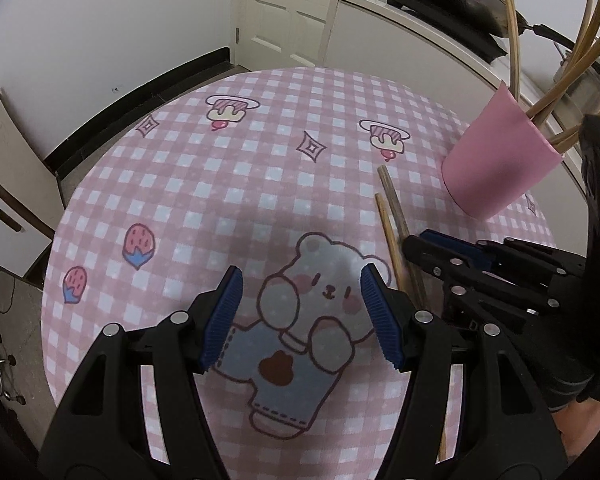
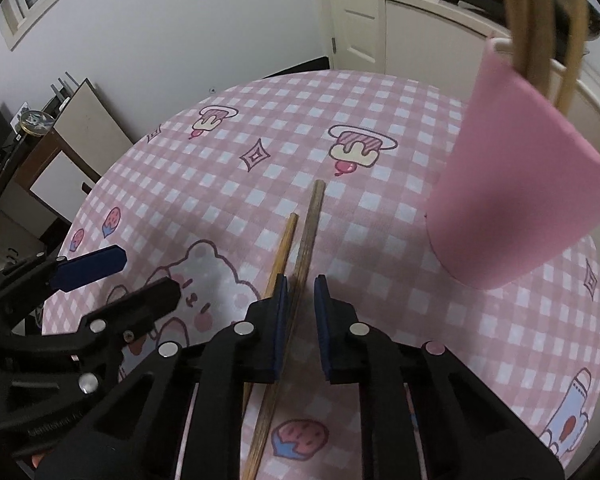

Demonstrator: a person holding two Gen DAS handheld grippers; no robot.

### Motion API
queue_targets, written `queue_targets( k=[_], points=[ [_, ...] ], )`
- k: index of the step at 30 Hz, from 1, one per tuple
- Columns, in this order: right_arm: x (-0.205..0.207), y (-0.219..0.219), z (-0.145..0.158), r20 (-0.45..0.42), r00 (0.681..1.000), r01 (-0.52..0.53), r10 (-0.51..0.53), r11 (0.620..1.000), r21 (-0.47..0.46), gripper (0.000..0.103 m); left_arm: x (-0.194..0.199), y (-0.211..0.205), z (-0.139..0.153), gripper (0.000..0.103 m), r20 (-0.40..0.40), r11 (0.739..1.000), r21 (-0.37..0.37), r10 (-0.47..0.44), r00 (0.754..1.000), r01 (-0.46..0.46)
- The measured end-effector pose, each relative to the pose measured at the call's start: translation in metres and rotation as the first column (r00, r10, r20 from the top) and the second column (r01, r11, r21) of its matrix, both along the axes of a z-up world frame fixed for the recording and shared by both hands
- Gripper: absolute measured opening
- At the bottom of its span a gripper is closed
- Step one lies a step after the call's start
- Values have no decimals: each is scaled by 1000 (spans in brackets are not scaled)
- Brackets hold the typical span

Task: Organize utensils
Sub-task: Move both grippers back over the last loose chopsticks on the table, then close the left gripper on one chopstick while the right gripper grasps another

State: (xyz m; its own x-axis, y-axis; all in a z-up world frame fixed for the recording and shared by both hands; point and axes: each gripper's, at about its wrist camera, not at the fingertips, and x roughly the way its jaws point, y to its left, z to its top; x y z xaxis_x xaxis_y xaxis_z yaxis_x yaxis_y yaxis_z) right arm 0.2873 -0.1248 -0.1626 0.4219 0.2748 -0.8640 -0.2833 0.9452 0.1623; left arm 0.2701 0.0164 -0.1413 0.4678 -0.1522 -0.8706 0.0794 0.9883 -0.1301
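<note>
Here the right gripper [image 2: 300, 292] sits low over the table [image 2: 260, 128], its jaws parted narrowly and straddling the darker chopstick [image 2: 312, 216], with the left pad between that stick and the lighter chopstick [image 2: 286, 240] lying just beside it. Nothing is pinched yet: a gap shows on the right of the dark stick, so the jaws read as open and lined up to take one stick alone. The two sticks lie nearly parallel, far ends pointing away towards the middle of the cloth, and the pink cup [image 2: 512, 200] stands near them to the right, already holding several chopsticks [image 1: 568, 76] that lean out of its mouth. That is probably where these last two belong. The left gripper [image 1: 300, 312] hangs wide open and empty above the bear print, to the left of the sticks, seemingly kept clear so the right has room. Closing cleanly will matter, since the lighter stick lies close enough to be nudged or dragged along.
</note>
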Motion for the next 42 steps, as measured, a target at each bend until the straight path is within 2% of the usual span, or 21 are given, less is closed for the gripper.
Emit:
queue_targets(
  k=[2, 7, 14, 15, 16, 18, 23, 29, 33, 42],
  points=[
    [4, 1, -1, -11, 1000, -7, 8, 1000, 19, 6, 3, 0, -1, 61, -7, 1000, -10, 2, 1000, -2],
    [-3, -2, 2, 0, 1000, -21, 21, 1000, -9, 6, 8, -5, -3, 61, -18, 1000, -26, -9, 1000, 8],
    [-15, -32, 8, -9, 1000, 0, 0, 1000, 17, 6, 15, -36, -10, 61, -39, 998, -51, -48, 998, 46],
    [-16, -35, 9, -12, 1000, 2, -1, 1000, 24, 6, 16, -39, -11, 58, -41, 998, -52, -50, 998, 48],
    [-17, -38, 9, -15, 1000, 3, -3, 1000, 31, 6, 18, -43, -12, 46, -44, 998, -51, -50, 998, 48],
    [-19, -43, 10, -18, 1000, 4, -4, 999, 42, 6, 22, -48, -16, 36, -68, 997, -58, -49, 997, 45],
    [-21, -49, 11, -24, 1000, 7, -5, 998, 64, 6, 26, -62, -20, 34, -78, 997, -45, -63, 995, 59],
    [-17, -49, 7, -41, 999, 2, 1, 997, 76, 6, 29, -72, -25, 17, -68, 998, 32, -55, 996, 58],
    [-11, -47, 3, -51, 999, 9, -6, 997, 77, 8, 34, -74, -27, 11, -69, 999, 20, -49, 996, 50],
    [3, -40, 0, -48, 999, 20, -17, 998, 53, 7, 33, -73, -25, 8, -48, 998, 11, -54, 997, 54]
  ],
)
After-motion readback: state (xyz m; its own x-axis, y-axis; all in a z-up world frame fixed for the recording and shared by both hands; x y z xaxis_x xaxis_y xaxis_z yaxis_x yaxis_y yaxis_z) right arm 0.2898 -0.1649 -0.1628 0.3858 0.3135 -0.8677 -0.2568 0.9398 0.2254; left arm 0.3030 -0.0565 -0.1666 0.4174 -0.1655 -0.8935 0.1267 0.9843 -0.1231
